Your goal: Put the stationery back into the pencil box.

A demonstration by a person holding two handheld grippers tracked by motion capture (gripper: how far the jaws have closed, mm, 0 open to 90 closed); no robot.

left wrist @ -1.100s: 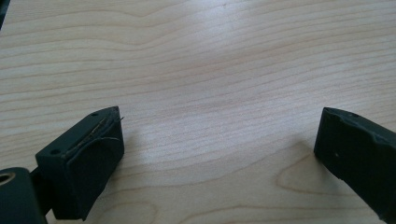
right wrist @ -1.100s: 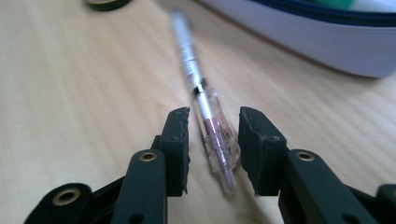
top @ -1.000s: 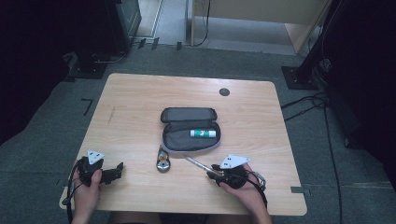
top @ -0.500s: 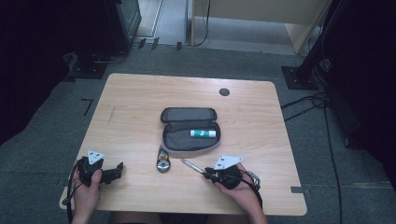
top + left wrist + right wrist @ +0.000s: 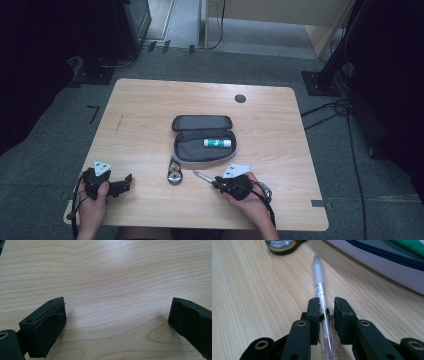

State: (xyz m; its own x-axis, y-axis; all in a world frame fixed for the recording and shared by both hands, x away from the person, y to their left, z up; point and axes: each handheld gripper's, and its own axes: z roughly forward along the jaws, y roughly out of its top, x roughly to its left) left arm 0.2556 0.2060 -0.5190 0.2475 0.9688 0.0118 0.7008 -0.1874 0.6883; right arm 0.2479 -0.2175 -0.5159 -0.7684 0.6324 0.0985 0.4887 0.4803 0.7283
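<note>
The right hand-held gripper (image 5: 326, 305) has its jaws drawn close on a clear-barrelled pen (image 5: 320, 282), which runs between them and points its grey tip forward over the wood. In the high view this gripper (image 5: 216, 182) sits near the front edge of the desk (image 5: 150, 105), right of the middle, with the pen (image 5: 202, 176) sticking out toward the left and back. Just beyond the pen tip lies a small round magnifier (image 5: 174, 176) with a dark rim. Behind both, at the middle of the desk, an open grey pencil case (image 5: 200, 137) lies flat, and a green-and-white glue stick (image 5: 217, 143) rests inside its lower half. The left hand-held gripper (image 5: 125, 181) is held low by the front left corner; its jaws stand wide apart with nothing between them, only bare wood showing in the left gripper view (image 5: 117, 312).
</note>
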